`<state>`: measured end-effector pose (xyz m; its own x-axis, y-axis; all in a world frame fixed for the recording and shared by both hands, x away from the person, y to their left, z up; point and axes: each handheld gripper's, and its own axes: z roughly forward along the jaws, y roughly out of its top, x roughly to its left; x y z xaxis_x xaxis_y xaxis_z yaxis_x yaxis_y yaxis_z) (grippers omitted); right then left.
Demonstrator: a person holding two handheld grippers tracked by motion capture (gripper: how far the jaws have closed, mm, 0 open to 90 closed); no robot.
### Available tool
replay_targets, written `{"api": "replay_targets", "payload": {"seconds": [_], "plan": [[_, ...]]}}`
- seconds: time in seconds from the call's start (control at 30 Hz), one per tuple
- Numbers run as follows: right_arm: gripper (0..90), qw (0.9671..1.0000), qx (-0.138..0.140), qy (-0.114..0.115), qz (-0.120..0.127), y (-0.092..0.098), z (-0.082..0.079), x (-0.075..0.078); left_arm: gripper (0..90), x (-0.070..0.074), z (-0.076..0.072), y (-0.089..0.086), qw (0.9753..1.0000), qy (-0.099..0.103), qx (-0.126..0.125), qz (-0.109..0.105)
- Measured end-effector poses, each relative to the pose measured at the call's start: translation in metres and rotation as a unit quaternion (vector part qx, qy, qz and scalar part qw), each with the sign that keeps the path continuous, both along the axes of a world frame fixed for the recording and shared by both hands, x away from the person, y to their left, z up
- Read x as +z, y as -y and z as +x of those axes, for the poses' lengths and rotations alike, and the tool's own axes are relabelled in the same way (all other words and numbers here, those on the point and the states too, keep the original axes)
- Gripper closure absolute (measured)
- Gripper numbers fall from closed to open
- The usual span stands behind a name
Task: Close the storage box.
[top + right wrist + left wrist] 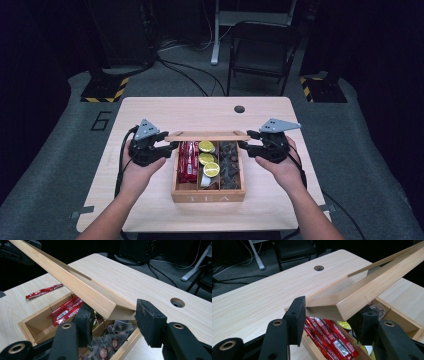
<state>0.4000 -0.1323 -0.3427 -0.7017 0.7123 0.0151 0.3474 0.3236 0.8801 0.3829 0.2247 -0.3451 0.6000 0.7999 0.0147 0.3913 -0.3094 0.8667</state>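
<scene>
A wooden tea box [207,196] marked TEA stands at the middle of the table. Its lid [207,135] is raised and tilted above the back of the box. My left gripper [170,146] is shut on the lid's left end, and my right gripper [243,145] is shut on its right end. In the left gripper view the lid's corner [342,306] sits between the black jaws of the left gripper [329,312]. The right gripper [113,315] clamps the lid's other end [100,301] the same way. Inside the box lie red sachets [187,160], lime slices [207,159] and dark tea bags [230,165].
One loose red sachet [43,291] lies on the table beside the box. A round cable hole [239,108] is near the table's far edge. A folding chair [260,50] stands behind the table. Bare tabletop [150,110] stretches behind the box.
</scene>
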Motion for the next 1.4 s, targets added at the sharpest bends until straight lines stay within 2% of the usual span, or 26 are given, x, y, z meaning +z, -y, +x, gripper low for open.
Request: {"api": "replay_targets", "payload": {"seconds": [0.2, 0.37, 0.5, 0.63, 0.87, 0.97, 1.07, 1.17, 1.4], "plan": [[49.1, 1.0000, 0.001, -0.001, -0.009, 0.000, -0.008, -0.006, 49.8, -0.005, -0.008, 0.000, 1.0000, -0.001, -0.005, 0.006], [49.4, 0.9999, -0.002, 0.009, -0.014, -0.001, -0.017, -0.013, 49.8, -0.010, -0.016, -0.001, 0.9999, 0.002, -0.011, 0.013], [50.3, 0.9997, 0.006, 0.014, -0.020, 0.001, -0.026, -0.017, 49.5, -0.018, -0.024, -0.002, 0.9997, 0.004, -0.016, 0.017], [50.6, 0.9995, 0.006, 0.018, -0.026, 0.002, -0.032, -0.023, 48.1, -0.024, -0.029, -0.002, 0.9997, 0.007, -0.019, 0.014], [50.5, 0.9996, 0.000, 0.027, -0.011, 0.003, -0.045, -0.040, 47.6, -0.038, -0.040, -0.003, 0.9996, 0.011, -0.022, 0.012], [50.5, 0.9993, 0.006, 0.036, -0.012, 0.005, -0.048, -0.045, 47.2, -0.043, -0.044, -0.005, 0.9995, 0.014, -0.028, 0.007], [50.5, 0.9992, 0.010, 0.037, -0.014, 0.005, -0.052, -0.049, 47.0, -0.048, -0.046, -0.007, 0.9994, 0.014, -0.031, -0.002], [50.6, 0.9994, 0.008, 0.034, -0.008, 0.006, -0.055, -0.054, 47.0, -0.053, -0.049, -0.007, 0.9994, 0.013, -0.031, -0.003], [50.9, 0.9993, 0.015, 0.030, -0.013, 0.008, -0.062, -0.064, 47.0, -0.065, -0.055, -0.009, 0.9993, 0.005, -0.037, -0.006]]}}
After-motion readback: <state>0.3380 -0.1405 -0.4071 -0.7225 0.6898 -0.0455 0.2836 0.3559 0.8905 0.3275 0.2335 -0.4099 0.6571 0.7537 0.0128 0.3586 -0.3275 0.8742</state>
